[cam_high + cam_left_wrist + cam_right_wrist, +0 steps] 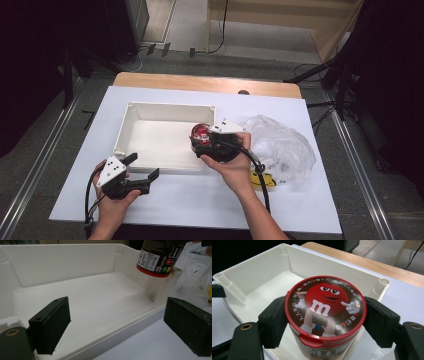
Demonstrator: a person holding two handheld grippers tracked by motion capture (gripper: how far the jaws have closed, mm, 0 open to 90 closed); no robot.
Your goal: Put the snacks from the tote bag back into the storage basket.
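At the left of the desk (200, 200), the left gripper (141, 173) hovers just beside the near wall of the white plastic bin (131, 114), its fingers (53, 323) spread wide and holding nothing. The bin looks bare inside. Over its right near corner, the right gripper (200, 142) has its fingers (273, 320) clamped on either side of an M&M's candy canister (325, 305), held upright above the rim. Judging by this, the canister is about to be set in; release remains. Further right lies a crumpled clear plastic bag (280, 142).
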